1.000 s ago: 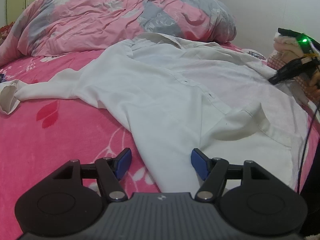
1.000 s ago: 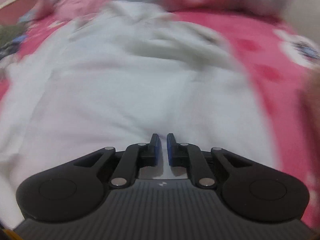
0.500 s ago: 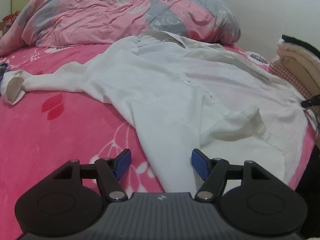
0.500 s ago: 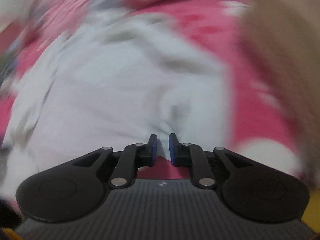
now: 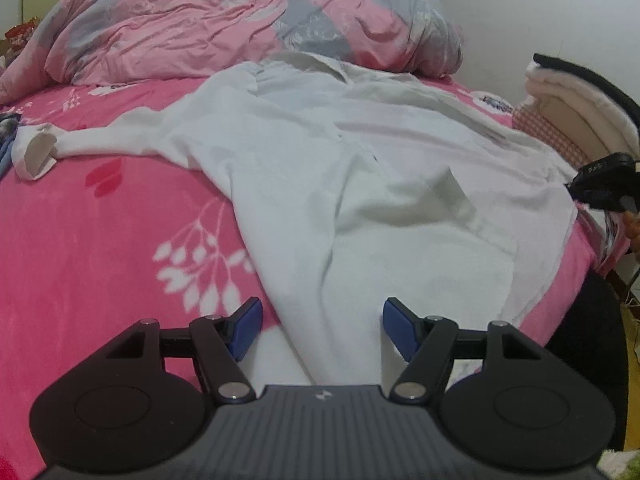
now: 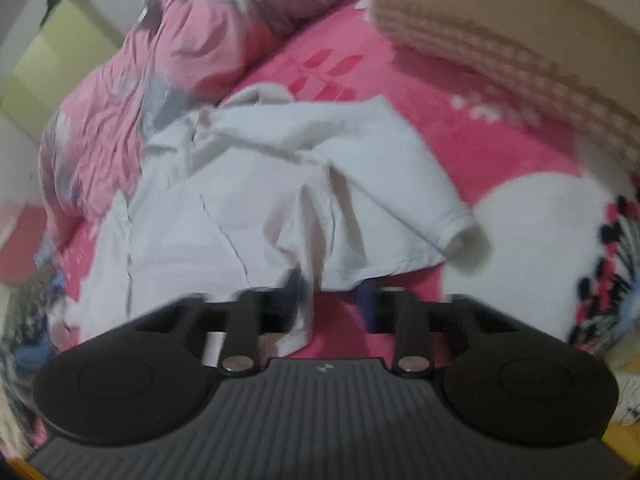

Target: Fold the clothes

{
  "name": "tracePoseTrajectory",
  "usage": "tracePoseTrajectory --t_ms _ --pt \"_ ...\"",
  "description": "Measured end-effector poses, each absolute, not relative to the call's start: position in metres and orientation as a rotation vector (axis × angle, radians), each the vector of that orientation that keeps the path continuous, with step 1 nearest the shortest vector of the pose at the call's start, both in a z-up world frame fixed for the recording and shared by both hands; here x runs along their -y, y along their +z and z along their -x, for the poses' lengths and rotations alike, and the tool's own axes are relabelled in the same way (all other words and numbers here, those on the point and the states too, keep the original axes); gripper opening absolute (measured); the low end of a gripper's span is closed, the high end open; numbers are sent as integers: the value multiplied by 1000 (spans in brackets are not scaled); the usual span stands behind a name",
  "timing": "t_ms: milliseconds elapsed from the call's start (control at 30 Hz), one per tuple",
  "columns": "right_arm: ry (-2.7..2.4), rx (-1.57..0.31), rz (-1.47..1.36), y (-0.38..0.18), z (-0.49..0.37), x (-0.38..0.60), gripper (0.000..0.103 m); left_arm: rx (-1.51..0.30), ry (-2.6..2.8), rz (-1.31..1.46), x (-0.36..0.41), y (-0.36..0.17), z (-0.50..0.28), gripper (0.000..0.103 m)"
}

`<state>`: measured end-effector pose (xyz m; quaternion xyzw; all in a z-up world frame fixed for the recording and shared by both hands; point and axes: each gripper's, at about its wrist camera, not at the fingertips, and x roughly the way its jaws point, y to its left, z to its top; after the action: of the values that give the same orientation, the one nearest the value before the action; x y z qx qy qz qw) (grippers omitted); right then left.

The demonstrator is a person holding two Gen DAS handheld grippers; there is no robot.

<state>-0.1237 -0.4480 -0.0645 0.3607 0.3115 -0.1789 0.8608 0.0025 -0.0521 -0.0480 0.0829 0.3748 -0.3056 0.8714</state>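
Observation:
A white long-sleeved shirt [image 5: 360,184] lies spread face up on the pink bed, its left sleeve [image 5: 80,146] stretched out to the left. My left gripper [image 5: 319,320] is open and empty, with the shirt's hem between its blue pads. In the blurred right wrist view the same shirt [image 6: 248,200] lies ahead, its short folded sleeve end [image 6: 452,236] to the right. My right gripper [image 6: 330,296] is open over the shirt's edge, with cloth hanging by the left finger. It also shows in the left wrist view [image 5: 604,188] at the shirt's right edge.
A crumpled pink and grey duvet [image 5: 224,24] lies piled at the head of the bed. The pink floral bedsheet [image 5: 100,248] covers the mattress. Beige folded bedding [image 5: 576,96] sits at the right, by the white wall.
My right gripper has opened from shut and swung along the shirt's right edge. My left gripper has drawn back slightly toward the hem and stayed open.

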Motion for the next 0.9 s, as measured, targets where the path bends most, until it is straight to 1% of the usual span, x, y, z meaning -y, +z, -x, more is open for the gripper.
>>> tracePoseTrajectory --t_ms 67,133,200,300,367,400,433,467,500,533,567,633,733,833,900 --pt "-376 -640 -699 -60 122 447 1 -777 -635 -180 50 -45 -1 68" --pt "-404 -590 -618 -41 132 446 1 -773 -630 -184 48 -42 -2 68" --pt "-446 -581 -540 -28 144 448 1 -773 -623 -188 46 -40 -3 68" --pt "-478 -655 -483 -38 138 452 1 -782 -608 -184 42 -40 -7 68" --pt "-502 -714 -455 -51 133 453 4 -790 -598 -175 38 -38 -8 68" --pt "-512 -710 -442 -52 135 451 4 -794 -593 -171 36 -37 -7 68" --pt "-522 -701 -430 -52 137 449 8 -797 -590 -170 33 -36 -6 68" --pt "-540 -693 -419 -50 140 447 15 -798 -586 -172 30 -34 -3 68" --pt "-572 -681 -390 -47 145 444 18 -799 -582 -174 27 -33 -1 68" --pt "-605 -671 -356 -44 149 441 21 -800 -578 -177 23 -32 1 68" --pt "-641 -661 -322 -40 155 437 22 -803 -577 -176 20 -31 4 68" --pt "-631 -621 -349 -31 172 430 23 -816 -583 -156 13 -30 12 68" --pt "-403 -553 -515 -20 179 412 23 -830 -611 -108 5 -31 24 68" --pt "-161 -562 -595 -22 159 380 24 -819 -634 -104 6 -33 34 68" --pt "-50 -590 -598 -31 134 358 24 -809 -640 -119 10 -36 40 65"
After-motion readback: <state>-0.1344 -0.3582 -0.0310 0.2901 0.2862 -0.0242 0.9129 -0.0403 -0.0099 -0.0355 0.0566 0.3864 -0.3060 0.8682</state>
